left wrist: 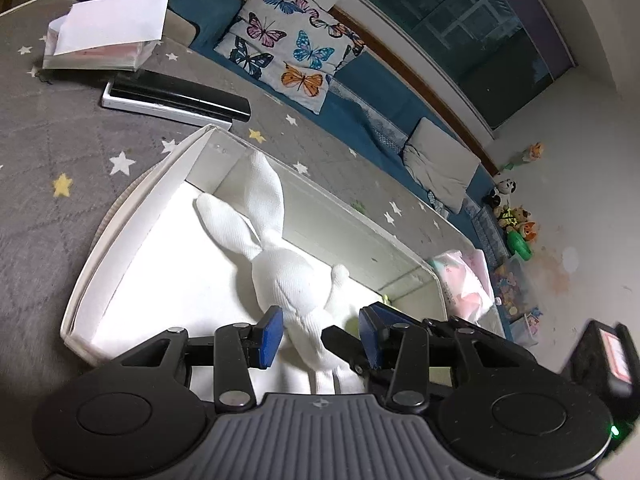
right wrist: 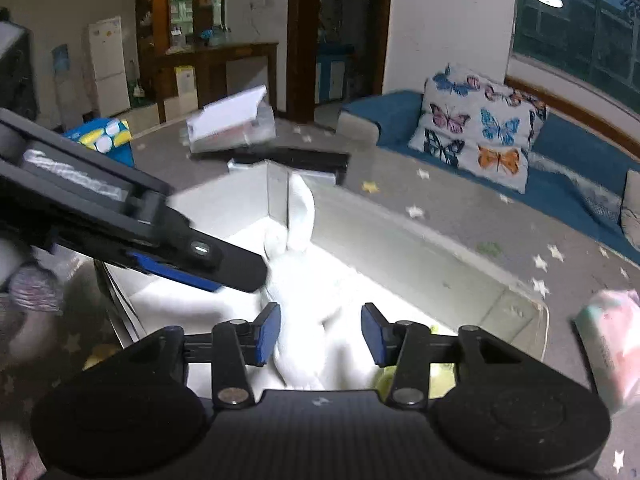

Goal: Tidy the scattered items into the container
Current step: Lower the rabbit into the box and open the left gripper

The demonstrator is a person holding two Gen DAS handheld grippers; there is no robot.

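Note:
A white plush rabbit [left wrist: 280, 264] lies inside the white rectangular container [left wrist: 120, 240] on the grey star-patterned mat. My left gripper [left wrist: 320, 336] is open, its blue pads on either side of the rabbit's lower body without pressing it. In the right wrist view the rabbit [right wrist: 296, 280] lies in the container [right wrist: 400, 256] below my right gripper [right wrist: 320, 334], which is open and empty above it. The left gripper's finger [right wrist: 192, 256] reaches in from the left, next to the rabbit.
A black-and-white flat box [left wrist: 176, 98] and a clear box under white paper [left wrist: 100, 44] lie beyond the container. A pink tissue pack [left wrist: 464, 280] sits at its right end. A butterfly cushion [left wrist: 292, 44] rests on the blue sofa. Toys [left wrist: 516, 224] line the floor.

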